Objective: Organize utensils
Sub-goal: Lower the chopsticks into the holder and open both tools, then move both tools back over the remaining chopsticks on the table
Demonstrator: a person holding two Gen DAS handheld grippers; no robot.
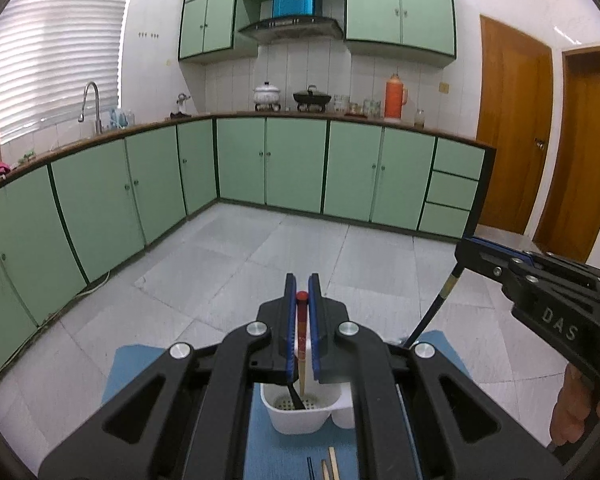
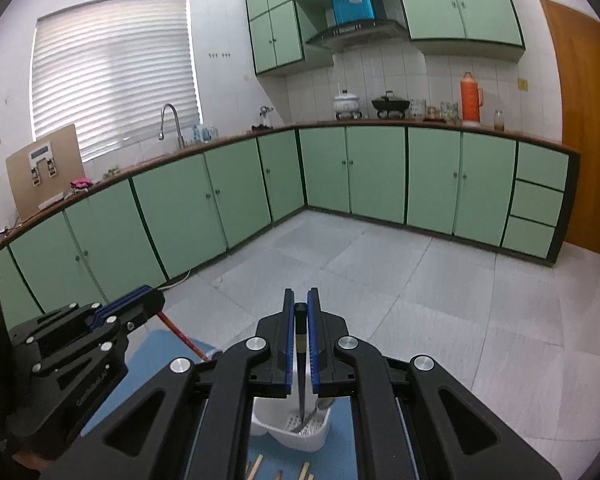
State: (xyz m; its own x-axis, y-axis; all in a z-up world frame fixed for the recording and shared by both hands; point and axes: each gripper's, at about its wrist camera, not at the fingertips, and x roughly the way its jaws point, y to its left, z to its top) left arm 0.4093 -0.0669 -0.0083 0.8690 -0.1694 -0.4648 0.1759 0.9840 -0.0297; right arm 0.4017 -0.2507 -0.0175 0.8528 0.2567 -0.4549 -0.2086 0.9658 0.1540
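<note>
My left gripper [image 1: 301, 286] is shut on a red-topped chopstick [image 1: 301, 332] whose wooden tip hangs down into a white utensil caddy [image 1: 300, 420] on a blue mat [image 1: 260, 452]. My right gripper [image 2: 301, 300] is shut on a black chopstick [image 2: 301, 360] with its tip in the same caddy [image 2: 300, 436]. The right gripper also shows in the left wrist view [image 1: 466, 250], holding the black chopstick [image 1: 432, 308]. The left gripper also shows in the right wrist view [image 2: 148, 298], holding the red chopstick [image 2: 180, 336].
Loose wooden chopsticks [image 1: 332, 464] lie on the mat in front of the caddy; they also show in the right wrist view [image 2: 256, 466]. A dark utensil [image 1: 296, 398] rests in the caddy. Green kitchen cabinets [image 1: 292, 164] and tiled floor [image 1: 260, 248] lie beyond.
</note>
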